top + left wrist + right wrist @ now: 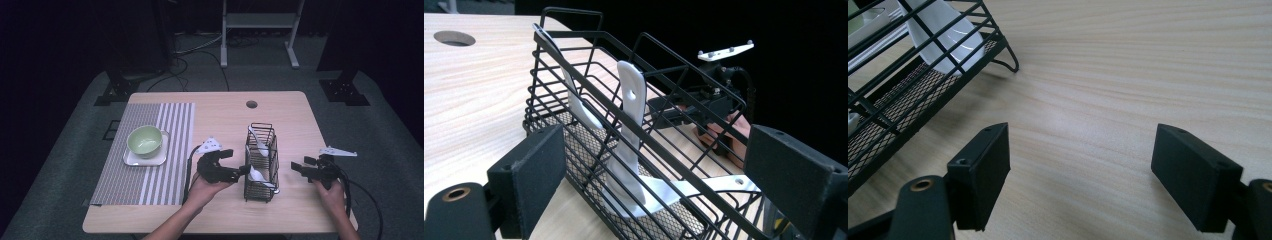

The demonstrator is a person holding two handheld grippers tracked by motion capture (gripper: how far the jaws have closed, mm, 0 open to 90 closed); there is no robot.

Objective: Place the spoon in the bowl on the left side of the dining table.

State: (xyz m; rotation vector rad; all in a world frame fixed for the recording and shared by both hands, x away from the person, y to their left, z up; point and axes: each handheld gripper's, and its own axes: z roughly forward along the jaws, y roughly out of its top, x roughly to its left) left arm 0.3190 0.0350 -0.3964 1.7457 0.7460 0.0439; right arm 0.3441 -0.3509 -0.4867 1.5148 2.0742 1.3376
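A black wire basket (272, 150) stands on the wooden table (220, 115), holding white spoons (260, 145). My left gripper (237, 161) is at the basket's left side, open. In the left gripper view its wide-set jaws frame the basket's (579, 135) near end, with one spoon (631, 100) leaning upright, another (574, 100) behind it and a third (704, 186) lying flat. My right gripper (301, 165) hovers open to the right of the basket. In the right gripper view, that gripper (1080, 165) is over bare wood, the basket (893, 100) and a spoon (948, 35) at upper left.
A striped placemat (170, 150) covers the table's left part, carrying a green bowl (145, 140) on a white square plate (135, 160). A round cable hole (251, 104) sits near the far edge. Cables trail from both grippers toward the near edge.
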